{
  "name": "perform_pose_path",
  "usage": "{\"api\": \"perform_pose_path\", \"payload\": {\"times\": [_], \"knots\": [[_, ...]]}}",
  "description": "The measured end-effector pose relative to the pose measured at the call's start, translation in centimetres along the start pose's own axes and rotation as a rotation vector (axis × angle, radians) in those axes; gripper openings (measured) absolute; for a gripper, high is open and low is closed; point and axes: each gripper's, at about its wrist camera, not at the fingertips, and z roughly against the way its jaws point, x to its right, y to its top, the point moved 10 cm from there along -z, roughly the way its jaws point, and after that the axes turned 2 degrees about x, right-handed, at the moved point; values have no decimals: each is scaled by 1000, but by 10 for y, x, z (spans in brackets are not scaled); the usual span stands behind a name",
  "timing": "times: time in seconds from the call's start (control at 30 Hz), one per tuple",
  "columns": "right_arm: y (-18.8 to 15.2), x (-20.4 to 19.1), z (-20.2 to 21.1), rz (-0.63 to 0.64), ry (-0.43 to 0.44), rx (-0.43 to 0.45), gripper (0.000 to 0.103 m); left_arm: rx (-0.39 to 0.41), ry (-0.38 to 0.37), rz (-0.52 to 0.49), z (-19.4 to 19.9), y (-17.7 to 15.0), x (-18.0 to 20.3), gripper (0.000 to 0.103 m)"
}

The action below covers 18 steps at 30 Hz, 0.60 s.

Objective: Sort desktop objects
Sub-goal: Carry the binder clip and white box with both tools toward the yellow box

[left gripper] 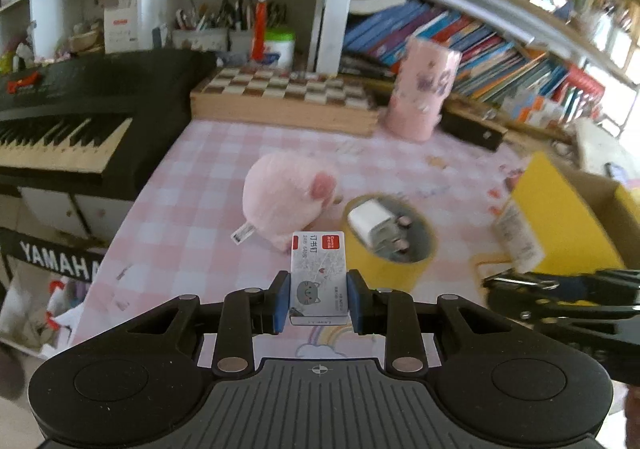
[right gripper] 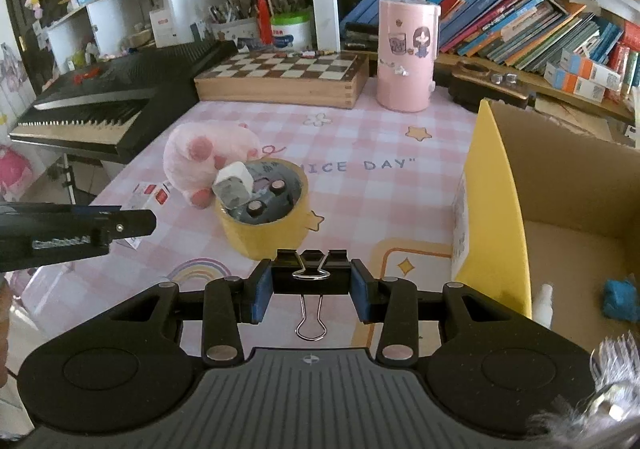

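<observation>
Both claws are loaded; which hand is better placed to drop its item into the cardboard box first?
Right, probably. The right claw, holding the black binder clip, sits beside the yellow-sided cardboard box. The left claw, gripping the small grey staple box, is farther away.

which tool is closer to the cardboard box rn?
Right. The right tool, shut on a binder clip, sits just beside the box. The left tool, shut on a staple box, is farther off, beyond the tape roll.
</observation>
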Motion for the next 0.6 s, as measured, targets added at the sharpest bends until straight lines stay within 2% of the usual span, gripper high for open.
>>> {"api": "perform_pose_path", "payload": {"times": [0.2, 0.6], "knots": [[-5, -16, 19, 8, -6, 25, 38, 39, -43, -31, 28, -2, 7, 28], [-37, -46, 49, -10, -38, 15, 38, 21, -103, -66, 64, -36, 10, 28]]}}
